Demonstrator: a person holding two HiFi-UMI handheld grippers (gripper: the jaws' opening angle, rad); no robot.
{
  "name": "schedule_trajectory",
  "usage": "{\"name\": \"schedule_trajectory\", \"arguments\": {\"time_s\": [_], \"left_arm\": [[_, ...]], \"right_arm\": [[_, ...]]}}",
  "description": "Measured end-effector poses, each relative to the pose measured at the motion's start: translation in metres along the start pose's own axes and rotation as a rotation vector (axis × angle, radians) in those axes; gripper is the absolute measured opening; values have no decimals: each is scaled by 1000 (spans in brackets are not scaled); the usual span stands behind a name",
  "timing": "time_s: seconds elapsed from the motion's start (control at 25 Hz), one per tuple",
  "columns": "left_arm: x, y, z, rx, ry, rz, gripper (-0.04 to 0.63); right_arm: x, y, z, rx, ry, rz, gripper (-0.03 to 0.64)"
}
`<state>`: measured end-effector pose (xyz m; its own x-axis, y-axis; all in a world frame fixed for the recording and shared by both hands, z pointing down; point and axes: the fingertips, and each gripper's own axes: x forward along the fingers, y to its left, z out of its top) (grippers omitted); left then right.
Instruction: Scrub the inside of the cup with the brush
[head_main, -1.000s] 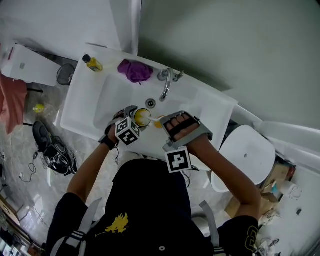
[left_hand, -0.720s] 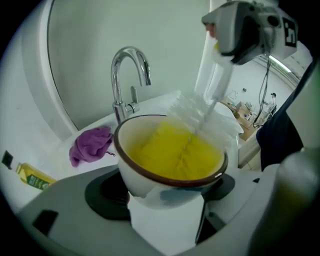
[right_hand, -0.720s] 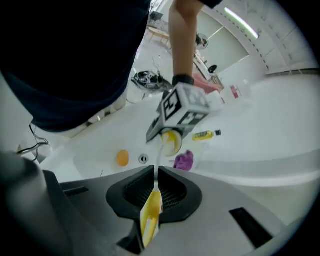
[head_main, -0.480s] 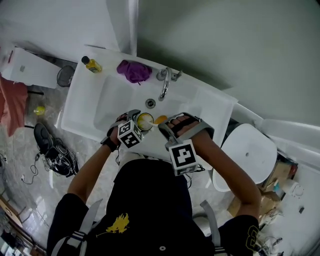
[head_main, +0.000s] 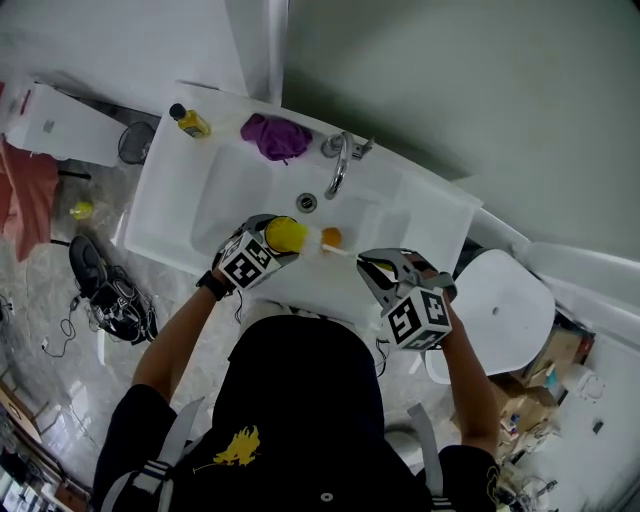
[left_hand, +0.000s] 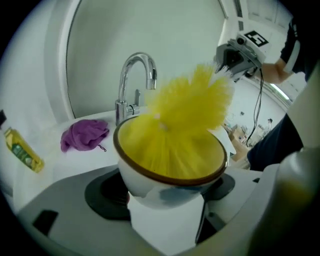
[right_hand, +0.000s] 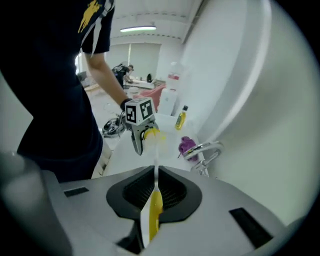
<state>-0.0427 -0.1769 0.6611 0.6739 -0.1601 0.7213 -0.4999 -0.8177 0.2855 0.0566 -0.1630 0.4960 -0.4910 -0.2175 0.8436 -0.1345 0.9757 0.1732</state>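
Observation:
A white cup (left_hand: 150, 185) with a brown rim and yellow inside is held over the sink, my left gripper (left_hand: 167, 200) shut on its lower wall. The yellow bristle head of the brush (left_hand: 192, 100) sits at the cup's mouth, partly above the rim. The brush's thin white stem runs back to its yellow handle (right_hand: 155, 210), which my right gripper (right_hand: 154, 172) is shut on. In the head view the cup (head_main: 285, 234) is at the basin's front, with the left gripper (head_main: 272, 243) around it and the right gripper (head_main: 375, 268) apart to its right.
A chrome faucet (head_main: 338, 165) stands behind the white sink basin (head_main: 230, 190), with a purple cloth (head_main: 276, 135) and a bottle of yellow liquid (head_main: 190, 122) on the rim to its left. A small orange thing (head_main: 331, 237) shows beside the cup. A white stool (head_main: 500, 300) stands right.
My right gripper has drawn back to the right, away from the cup, pulling the brush head up toward the rim. The left gripper still holds the cup in nearly the same place.

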Motion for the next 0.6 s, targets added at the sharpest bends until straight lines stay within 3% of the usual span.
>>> {"name": "schedule_trajectory", "arguments": {"time_s": [0.16,0.32,0.44,0.6], "left_arm": [[-2,14,4,-95,-55,28,416],[-3,17,0,-114,-67,49,416],[-3,11,-2,-147,-68,49,416],[8,10,-16,-179,-67,54,416]], "right_arm": [[-12,-2,-15,226,-85,-75,49],[-6,11,-35,400,-126,-123,49],[4,23,-57,493,-113,-154,49],[37,42,-112,652,-18,-174,49]]}}
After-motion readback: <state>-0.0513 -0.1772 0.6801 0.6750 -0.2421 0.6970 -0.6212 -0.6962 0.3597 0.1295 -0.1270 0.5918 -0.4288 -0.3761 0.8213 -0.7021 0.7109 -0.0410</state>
